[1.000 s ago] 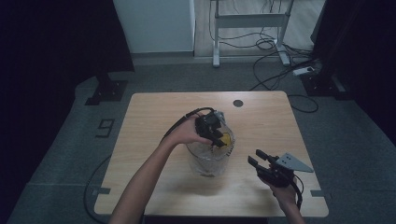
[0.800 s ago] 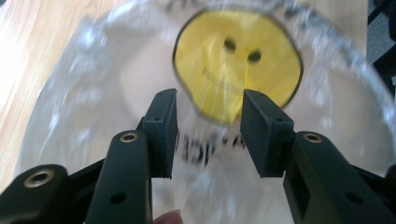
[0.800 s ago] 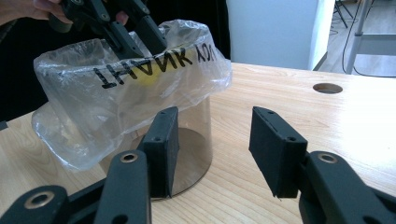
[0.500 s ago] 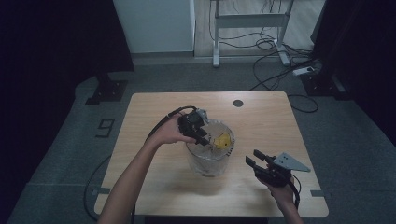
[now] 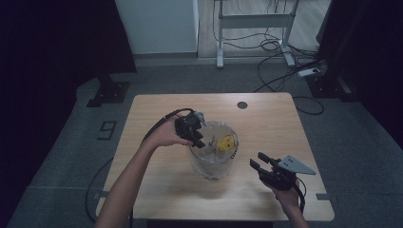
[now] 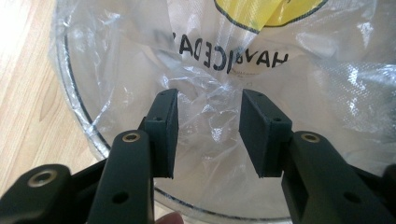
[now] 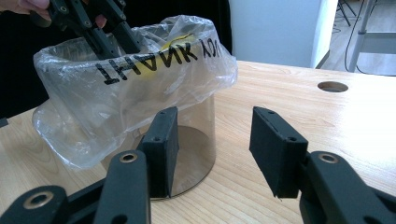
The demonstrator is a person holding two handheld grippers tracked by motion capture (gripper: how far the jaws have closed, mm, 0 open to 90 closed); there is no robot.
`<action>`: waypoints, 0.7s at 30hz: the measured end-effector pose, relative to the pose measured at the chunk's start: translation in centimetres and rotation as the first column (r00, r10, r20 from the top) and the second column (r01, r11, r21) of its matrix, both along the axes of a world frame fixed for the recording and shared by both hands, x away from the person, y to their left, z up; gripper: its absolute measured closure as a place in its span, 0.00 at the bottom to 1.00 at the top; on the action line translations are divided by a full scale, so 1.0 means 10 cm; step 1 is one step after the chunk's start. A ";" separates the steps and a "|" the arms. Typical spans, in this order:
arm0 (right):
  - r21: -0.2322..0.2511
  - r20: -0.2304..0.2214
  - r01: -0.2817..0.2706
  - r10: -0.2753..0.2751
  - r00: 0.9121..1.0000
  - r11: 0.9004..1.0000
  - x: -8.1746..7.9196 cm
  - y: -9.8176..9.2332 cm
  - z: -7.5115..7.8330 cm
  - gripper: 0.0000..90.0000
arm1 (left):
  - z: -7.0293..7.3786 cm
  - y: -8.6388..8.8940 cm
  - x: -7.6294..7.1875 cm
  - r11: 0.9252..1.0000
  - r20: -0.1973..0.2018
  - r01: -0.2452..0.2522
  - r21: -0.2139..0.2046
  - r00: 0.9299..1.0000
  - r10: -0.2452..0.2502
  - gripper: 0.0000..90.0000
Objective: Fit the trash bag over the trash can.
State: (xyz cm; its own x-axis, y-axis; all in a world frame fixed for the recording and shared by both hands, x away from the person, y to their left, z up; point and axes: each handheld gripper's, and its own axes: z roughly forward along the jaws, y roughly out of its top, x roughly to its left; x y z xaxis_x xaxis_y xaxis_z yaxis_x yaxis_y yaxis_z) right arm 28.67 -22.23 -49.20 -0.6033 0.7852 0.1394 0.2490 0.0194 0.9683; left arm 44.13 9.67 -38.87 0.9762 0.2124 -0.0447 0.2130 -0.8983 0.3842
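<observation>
High view: one clear bin (image 5: 213, 161), one plastic bag (image 5: 223, 142), one table (image 5: 266, 118).
Left hand-held gripper (image 5: 196, 137) spread over the bag; right hand-held gripper (image 5: 259, 161) spread, empty.

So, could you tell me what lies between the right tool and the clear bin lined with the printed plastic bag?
Only bare wooden tabletop separates the right tool from the clear bin, as the high view shows.

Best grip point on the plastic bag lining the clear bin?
Probably the bag's loose skirt, folded outside the bin rim: pinch it from the side with the right hand-held gripper. That fold hangs free of the rigid wall, giving thin film to clamp.
</observation>
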 end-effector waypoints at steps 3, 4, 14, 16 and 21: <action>0.001 0.002 0.001 -0.001 1.000 1.000 0.00 -0.01 0.00 0.58 | -0.01 0.00 0.00 1.000 -0.005 0.001 0.008 1.000 -0.001 0.64; 0.001 0.002 0.001 -0.001 1.000 1.000 0.00 -0.01 0.00 0.58 | -0.02 0.01 0.00 1.000 -0.006 0.000 0.012 1.000 0.000 0.64; 0.013 0.003 0.012 -0.012 1.000 1.000 0.00 -0.05 0.01 0.58 | -0.01 0.04 0.00 0.999 -0.019 0.006 -0.044 1.000 -0.007 0.59; 0.015 0.003 0.014 -0.014 1.000 1.000 0.00 -0.06 0.01 0.57 | -0.01 0.05 0.00 0.997 -0.014 0.006 -0.072 1.000 -0.007 0.58; 0.020 0.002 0.013 -0.013 1.000 1.000 0.00 -0.08 0.00 0.57 | -0.01 0.09 -0.01 0.989 -0.004 0.004 -0.147 1.000 -0.004 0.51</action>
State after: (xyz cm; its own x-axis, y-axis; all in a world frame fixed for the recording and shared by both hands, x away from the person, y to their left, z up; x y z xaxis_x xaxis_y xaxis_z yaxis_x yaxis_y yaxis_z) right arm 28.63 -23.01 -49.16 -0.5931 0.7903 0.1539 0.2474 -0.0030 0.9689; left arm 44.00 10.54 -39.00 0.9767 0.1992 -0.0793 0.2114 -0.8331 0.5111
